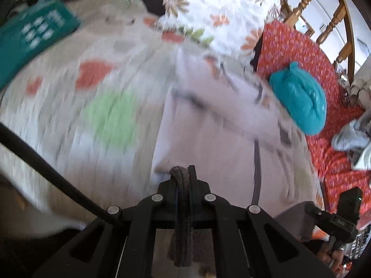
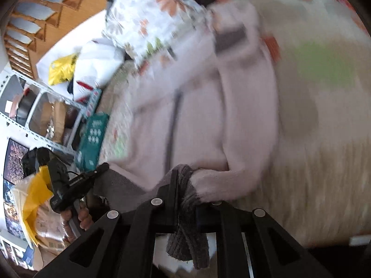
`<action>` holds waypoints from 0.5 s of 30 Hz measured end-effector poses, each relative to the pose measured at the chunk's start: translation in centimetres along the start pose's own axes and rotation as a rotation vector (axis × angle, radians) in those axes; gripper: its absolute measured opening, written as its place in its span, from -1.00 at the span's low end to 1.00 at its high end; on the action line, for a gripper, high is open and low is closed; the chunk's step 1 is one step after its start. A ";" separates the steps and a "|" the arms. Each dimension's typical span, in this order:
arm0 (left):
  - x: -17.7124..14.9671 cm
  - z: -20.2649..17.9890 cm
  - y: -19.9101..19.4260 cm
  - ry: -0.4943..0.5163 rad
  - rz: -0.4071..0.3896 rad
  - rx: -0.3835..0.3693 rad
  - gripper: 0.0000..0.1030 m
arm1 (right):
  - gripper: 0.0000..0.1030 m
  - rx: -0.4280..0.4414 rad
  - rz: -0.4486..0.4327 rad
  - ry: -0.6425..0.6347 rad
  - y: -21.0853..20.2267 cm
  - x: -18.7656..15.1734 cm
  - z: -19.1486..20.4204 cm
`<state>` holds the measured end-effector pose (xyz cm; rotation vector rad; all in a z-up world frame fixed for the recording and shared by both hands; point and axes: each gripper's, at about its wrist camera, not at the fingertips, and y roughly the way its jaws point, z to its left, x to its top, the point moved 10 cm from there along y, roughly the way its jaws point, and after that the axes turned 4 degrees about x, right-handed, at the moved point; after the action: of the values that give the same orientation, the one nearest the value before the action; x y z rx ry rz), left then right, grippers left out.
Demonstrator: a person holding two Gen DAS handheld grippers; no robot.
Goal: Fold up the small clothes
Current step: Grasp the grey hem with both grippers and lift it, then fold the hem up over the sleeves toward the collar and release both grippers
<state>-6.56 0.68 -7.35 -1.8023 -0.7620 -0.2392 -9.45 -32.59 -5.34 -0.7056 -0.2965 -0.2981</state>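
Observation:
A pale pink knitted garment (image 1: 208, 134) with grey ribbed trim and a grey front line lies spread on a patterned bedspread (image 1: 92, 97). My left gripper (image 1: 183, 173) is shut on its grey ribbed hem, which bunches between the fingers and hangs down behind them. In the right wrist view the same pink garment (image 2: 197, 115) stretches away, and my right gripper (image 2: 185, 180) is shut on another part of the grey hem. Each view shows the other gripper at its edge: the right gripper (image 1: 338, 217) and the left gripper (image 2: 74, 183) in a hand. Both frames are motion-blurred.
A folded teal item (image 1: 299, 99) rests on a red patterned cloth (image 1: 301, 53) at the right. A flowered pillow (image 1: 220, 11) sits at the bed's head, a teal box (image 1: 34, 39) at the left. A wooden chair (image 1: 324, 11) and white shelves (image 2: 34, 106) stand beside the bed.

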 end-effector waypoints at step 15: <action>17.1 -3.4 13.7 -0.002 -0.024 0.089 -0.87 | -0.66 0.073 -0.159 0.212 8.3 21.0 -4.7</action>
<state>15.63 1.56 -8.03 -1.7106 -0.7844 -0.2168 13.58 -33.24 -6.03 -0.5739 -0.1605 -0.5074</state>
